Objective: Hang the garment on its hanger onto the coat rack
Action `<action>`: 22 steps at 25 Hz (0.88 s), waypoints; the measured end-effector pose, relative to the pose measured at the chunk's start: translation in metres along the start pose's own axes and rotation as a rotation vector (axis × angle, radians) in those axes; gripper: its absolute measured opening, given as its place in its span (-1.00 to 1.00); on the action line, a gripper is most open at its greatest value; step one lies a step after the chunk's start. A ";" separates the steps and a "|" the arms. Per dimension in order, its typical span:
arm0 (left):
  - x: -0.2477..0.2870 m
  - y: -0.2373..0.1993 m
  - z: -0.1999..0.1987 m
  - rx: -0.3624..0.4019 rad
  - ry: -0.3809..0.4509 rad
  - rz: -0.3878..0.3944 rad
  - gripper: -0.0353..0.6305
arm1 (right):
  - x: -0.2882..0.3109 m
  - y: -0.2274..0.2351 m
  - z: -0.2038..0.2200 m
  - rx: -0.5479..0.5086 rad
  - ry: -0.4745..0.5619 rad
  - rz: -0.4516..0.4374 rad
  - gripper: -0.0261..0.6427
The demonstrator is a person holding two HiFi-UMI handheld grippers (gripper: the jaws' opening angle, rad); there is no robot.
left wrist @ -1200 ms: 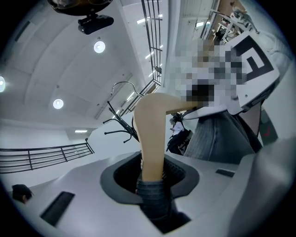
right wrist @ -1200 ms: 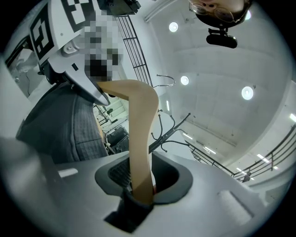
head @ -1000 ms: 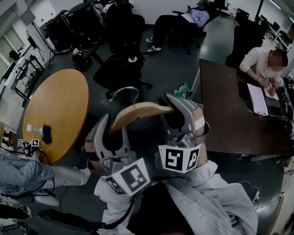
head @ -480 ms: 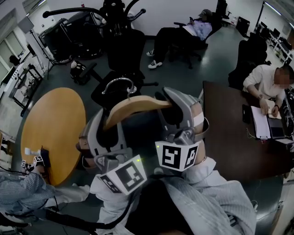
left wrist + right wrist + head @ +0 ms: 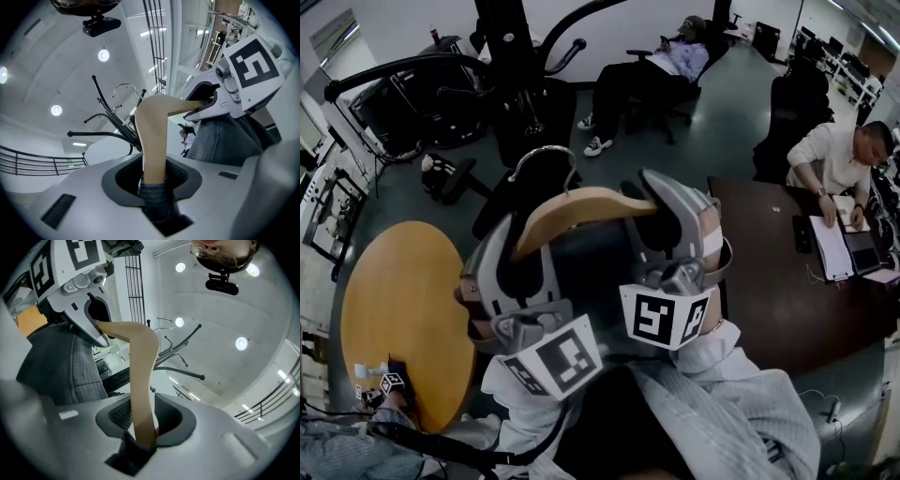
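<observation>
**Hanger and garment held up near coat rack, clamped at both ends**

Holding both forearms, in pale striped sleeves (image 5: 722, 394), out in front of the chest, close together and side by side. Pointing left tool (image 5: 152, 180) and right tool (image 5: 143, 434) forward and a little above level, with marker cubes facing the camera in head view. Clamping left tool on one arm of the hanger (image 5: 581, 211), pads pressed on the wood and on the fabric pinched under it. Gripping the hanger's other arm in right tool. Have just been easing those jaws wider, with wood and fabric between them and pads touching.

Materials, big to small:
- Facing coat rack (image 5: 514, 75), just beyond the hanger: matte black, thick upright post, long curved tube arms with knob ends.
- Passing round worktop (image 5: 394, 309) at lower left: smooth orange-tan wood.
- Passing rectangular worktop (image 5: 778, 272) at right: dark brown, flat, with papers on it and a person seated there.
- Carrying garment (image 5: 220, 140) draped over the hanger, between the two tools: dark grey, finely ribbed weave.
- Hanger itself: pale tan wood, smooth, flat, bowed.
- Topped with hook (image 5: 546, 164): thin bright metal wire, curved, clear of the rack arms in both gripper views.
</observation>
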State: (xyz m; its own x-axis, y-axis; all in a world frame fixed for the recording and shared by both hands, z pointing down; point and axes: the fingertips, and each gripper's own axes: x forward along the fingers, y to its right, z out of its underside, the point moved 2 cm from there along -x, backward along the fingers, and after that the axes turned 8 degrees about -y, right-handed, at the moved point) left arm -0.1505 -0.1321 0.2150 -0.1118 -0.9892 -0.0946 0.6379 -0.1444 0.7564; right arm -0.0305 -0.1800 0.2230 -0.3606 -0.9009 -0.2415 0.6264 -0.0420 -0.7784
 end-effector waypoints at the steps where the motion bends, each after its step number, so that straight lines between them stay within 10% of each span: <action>1: 0.009 -0.001 0.002 0.002 0.013 0.009 -0.57 | 0.007 -0.002 0.001 -0.001 -0.009 0.012 -0.60; 22: 0.099 0.006 0.026 -0.025 -0.011 0.091 -0.57 | 0.090 -0.020 0.029 -0.011 -0.043 -0.042 -0.61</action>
State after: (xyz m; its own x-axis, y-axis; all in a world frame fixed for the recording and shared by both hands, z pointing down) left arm -0.1772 -0.2301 0.2272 -0.0606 -0.9980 -0.0194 0.6645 -0.0549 0.7452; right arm -0.0559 -0.2728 0.2337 -0.3558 -0.9163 -0.1838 0.6034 -0.0751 -0.7939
